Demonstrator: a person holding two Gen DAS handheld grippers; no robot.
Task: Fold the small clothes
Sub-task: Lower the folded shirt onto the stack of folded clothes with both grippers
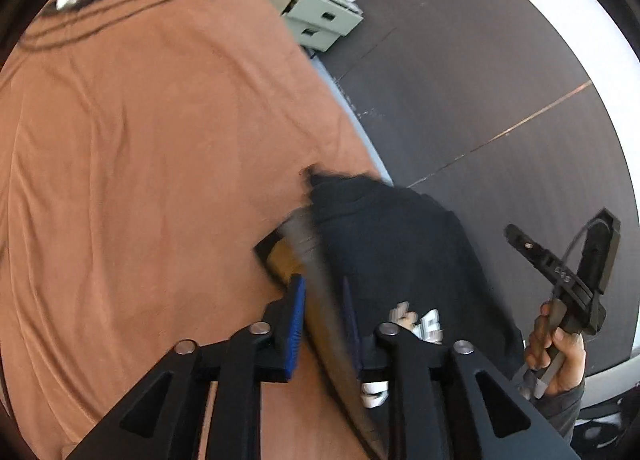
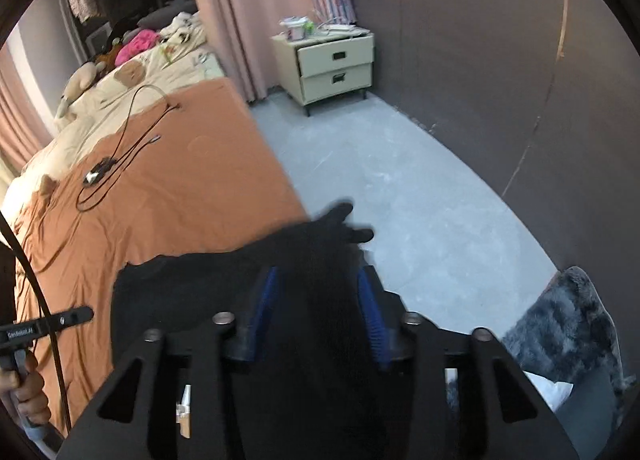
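On the orange bedsheet (image 1: 140, 179), both tools stand partly open astride the black garment (image 1: 392, 244), its white print unreadable.

Black garment (image 1: 384, 244) is motion-smeared in both views; the edge running between the left gripper (image 1: 322, 312) pads is a grey-brown streak, so can't tell if they press on it. In the right wrist view, the garment fills the gap in the right gripper (image 2: 318, 312), contact there also unclear. White print (image 1: 420, 324) is half hidden behind the gripper frame, unreadable. Right hand (image 1: 556, 356) is cut off at the wrist by the lens rim. The small device among the cables (image 2: 96, 175) is possibly a charger, too small to tell.
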